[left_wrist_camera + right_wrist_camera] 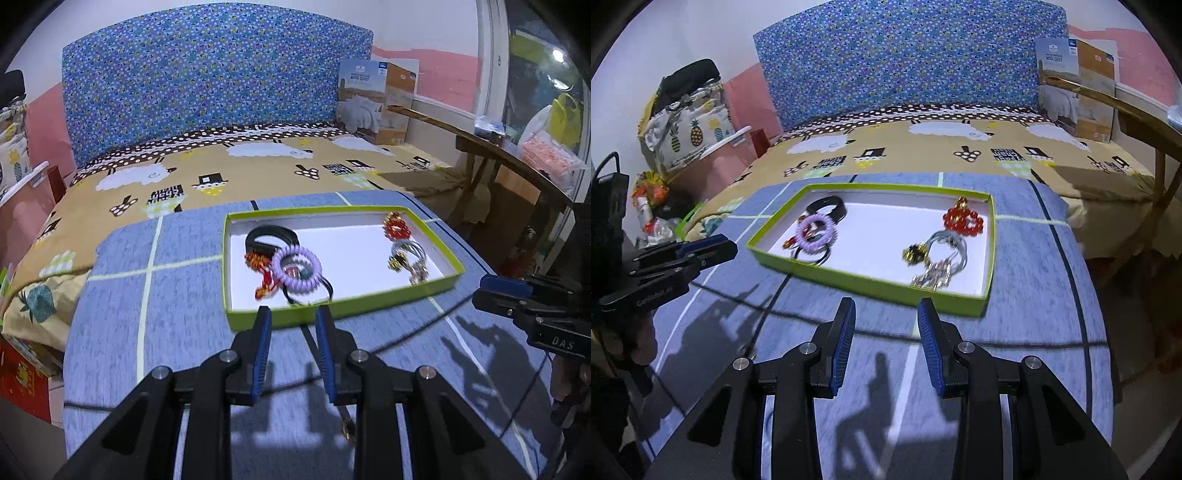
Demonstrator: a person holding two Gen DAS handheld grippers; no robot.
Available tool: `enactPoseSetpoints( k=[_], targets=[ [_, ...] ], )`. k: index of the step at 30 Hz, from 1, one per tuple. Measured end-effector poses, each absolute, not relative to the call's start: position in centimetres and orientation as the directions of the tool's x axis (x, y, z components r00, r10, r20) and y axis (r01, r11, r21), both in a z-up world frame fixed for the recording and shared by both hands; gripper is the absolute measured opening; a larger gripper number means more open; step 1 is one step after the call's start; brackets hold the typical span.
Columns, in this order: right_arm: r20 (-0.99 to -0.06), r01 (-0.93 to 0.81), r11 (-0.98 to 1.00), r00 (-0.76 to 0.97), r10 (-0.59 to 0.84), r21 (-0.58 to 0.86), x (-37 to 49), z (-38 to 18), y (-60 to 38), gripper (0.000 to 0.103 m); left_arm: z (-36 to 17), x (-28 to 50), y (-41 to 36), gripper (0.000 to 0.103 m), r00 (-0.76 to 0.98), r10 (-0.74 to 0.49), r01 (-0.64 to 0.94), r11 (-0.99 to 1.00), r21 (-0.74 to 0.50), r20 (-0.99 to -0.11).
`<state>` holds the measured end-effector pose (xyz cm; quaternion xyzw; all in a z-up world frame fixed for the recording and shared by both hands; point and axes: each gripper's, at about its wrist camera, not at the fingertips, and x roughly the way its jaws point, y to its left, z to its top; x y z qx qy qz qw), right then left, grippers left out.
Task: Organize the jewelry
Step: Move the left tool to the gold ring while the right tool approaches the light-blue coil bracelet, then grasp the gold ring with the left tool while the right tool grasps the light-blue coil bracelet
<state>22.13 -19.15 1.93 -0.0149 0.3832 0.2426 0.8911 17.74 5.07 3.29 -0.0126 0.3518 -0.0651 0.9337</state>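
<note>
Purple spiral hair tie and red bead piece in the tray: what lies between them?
Bare white tray floor between the purple spiral hair tie and red bead piece, in both wrist views.

box [373, 99]: "WOOL QUILT" | right gripper [495, 291]: "DAS" | left gripper [716, 247]: "GenRobot.AI"
</note>
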Motion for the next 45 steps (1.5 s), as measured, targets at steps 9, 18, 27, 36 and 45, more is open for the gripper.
enactPoseSetpoints(
  k=[9,18,27,36,45],
  targets=[
    [-0.691,-0.463,0.870,0.573,0.440,0.170,17.2,1.5,-19.7,0.036,2.1,13.2,4.9,0.026,0.731,-0.154,0.124,0.988,-0.092,-0.665],
    [-0.699,-0.474,0.864,0.560,0.445,0.171,14.1,0.8,-19.5,0.036,1.3,10.3,4.1,0.026,0.718,-0.173,0.150,0.984,-0.093,-0.675],
    [-0.728,-0.493,0.855,0.525,0.441,0.162,14.3,-0.8,-18.0,0.036,0.1,11.1,3.4,0.026,0.687,-0.186,0.166,0.981,-0.097,-0.703],
    [-0.750,-0.507,0.846,0.491,0.442,0.167,14.5,-2.2,-17.2,0.036,-1.4,12.7,2.4,0.040,0.636,-0.199,0.198,0.976,-0.092,-0.746],
    [-0.788,-0.533,0.838,0.462,0.406,0.119,15.0,-3.3,-15.8,0.036,-2.3,13.8,0.8,0.040,0.600,-0.166,0.221,0.975,-0.037,-0.783]
  ],
)
